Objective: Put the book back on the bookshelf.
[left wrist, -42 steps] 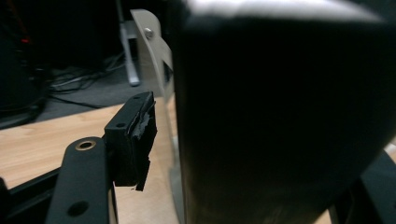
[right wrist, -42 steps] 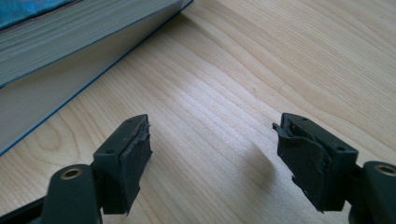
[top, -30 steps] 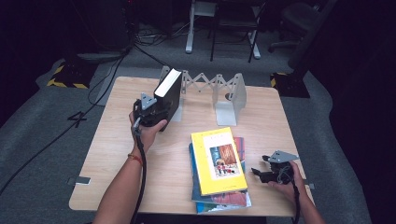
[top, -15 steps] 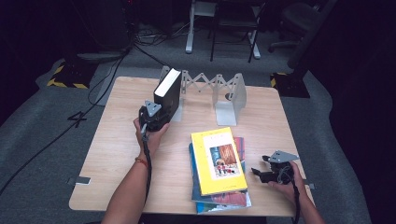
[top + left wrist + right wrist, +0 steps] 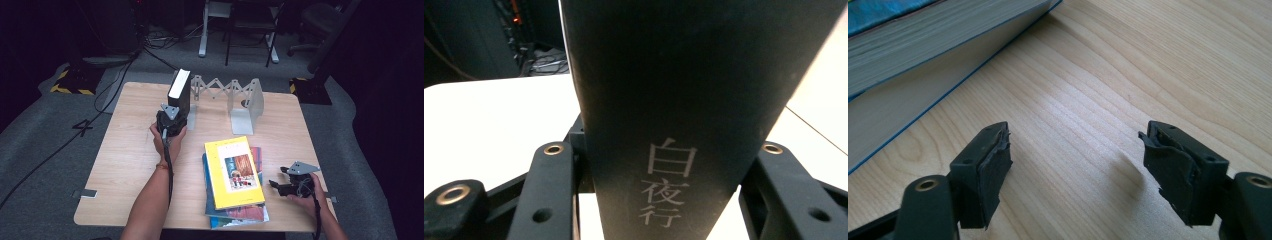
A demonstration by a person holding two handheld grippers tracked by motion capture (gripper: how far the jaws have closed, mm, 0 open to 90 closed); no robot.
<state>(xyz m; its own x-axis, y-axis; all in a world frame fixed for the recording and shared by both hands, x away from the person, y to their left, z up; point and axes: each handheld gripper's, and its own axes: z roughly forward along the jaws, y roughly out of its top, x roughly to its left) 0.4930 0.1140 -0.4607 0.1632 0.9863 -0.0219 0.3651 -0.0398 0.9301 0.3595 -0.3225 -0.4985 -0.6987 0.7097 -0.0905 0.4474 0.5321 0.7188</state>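
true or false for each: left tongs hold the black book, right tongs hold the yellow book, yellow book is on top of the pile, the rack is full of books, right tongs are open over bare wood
1. The left tongs grip the black book. True; their jaws, which have just been closing, stand on either side of its spine.
2. The right tongs hold the yellow book. False: nothing is between their jaws, and they sit on the table to the right of the pile.
3. The yellow book lies on top of the pile. True.
4. The folding rack is full of books. False: the black book at its left end is the one book there.
5. The right tongs are open over bare wood. True.
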